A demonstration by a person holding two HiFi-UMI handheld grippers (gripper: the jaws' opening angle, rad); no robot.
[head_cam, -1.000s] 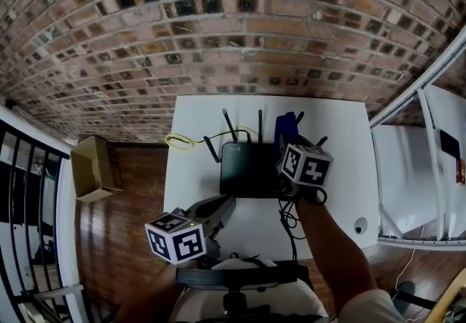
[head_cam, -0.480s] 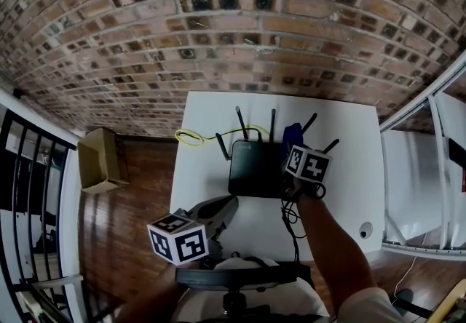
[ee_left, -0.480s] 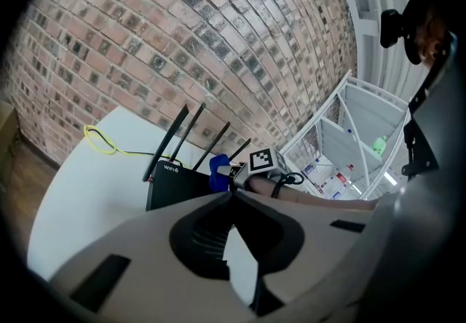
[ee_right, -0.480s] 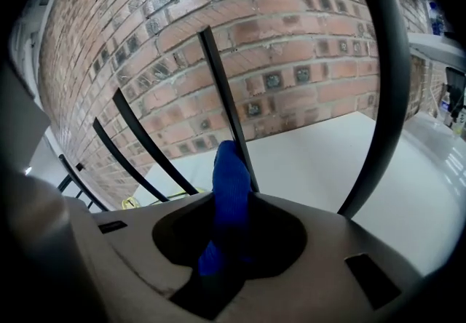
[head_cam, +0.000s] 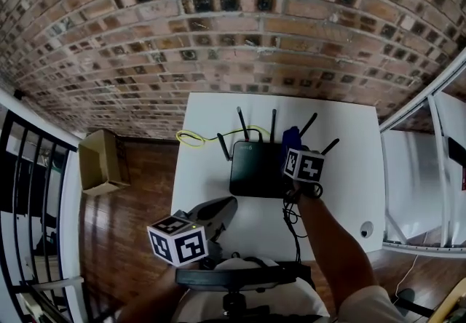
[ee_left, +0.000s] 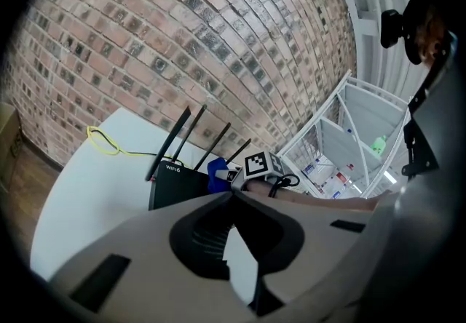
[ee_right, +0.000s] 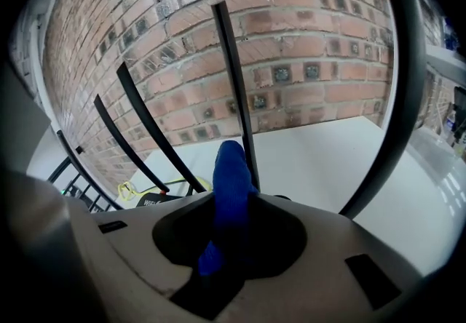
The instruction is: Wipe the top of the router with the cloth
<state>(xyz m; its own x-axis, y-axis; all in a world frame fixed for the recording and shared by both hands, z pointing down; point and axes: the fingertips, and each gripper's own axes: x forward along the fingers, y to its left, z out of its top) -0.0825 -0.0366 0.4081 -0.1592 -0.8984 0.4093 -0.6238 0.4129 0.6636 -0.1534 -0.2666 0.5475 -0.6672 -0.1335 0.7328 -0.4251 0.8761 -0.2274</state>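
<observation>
Change noted: the right gripper (ee_right: 231, 241) has edged slightly left over the past second and now sits above the right edge of the router (head_cam: 255, 169). The left gripper (ee_left: 233, 205) has stayed low at the near edge of the table (head_cam: 204, 169). This suggests the wipe is only starting from the right side, with most of the top to the left probably still to cover. Brick wall (head_cam: 218, 30): rough red-brown courses with dark pitted faces, behind the far edge of the table. Wooden floor (head_cam: 124, 241): glossy brown boards, left of the table. Table: smooth, white, rectangular. Cardboard box (head_cam: 102, 161): plain and open-topped, on the floor at far left. Router: a flat matt black slab at the centre of the table, marked "WiFi6", with thin stiff black antennas (head_cam: 241, 124) rising along its far edge. Right gripper: grey moulded jaws pressed onto the cloth (ee_right: 231, 183), which is a soft, bright blue fold standing up past the tips. The cloth is at the router's far right corner among the antennas, and no view shows whether it touches the top. Left gripper: tips drawn together with nothing between them, and a sliver of white table shows behind the tips. Yellow cable (head_cam: 191, 140): a thin loop lying far left of the router. Black cable (head_cam: 291, 220): a slack coil near the right arm.
</observation>
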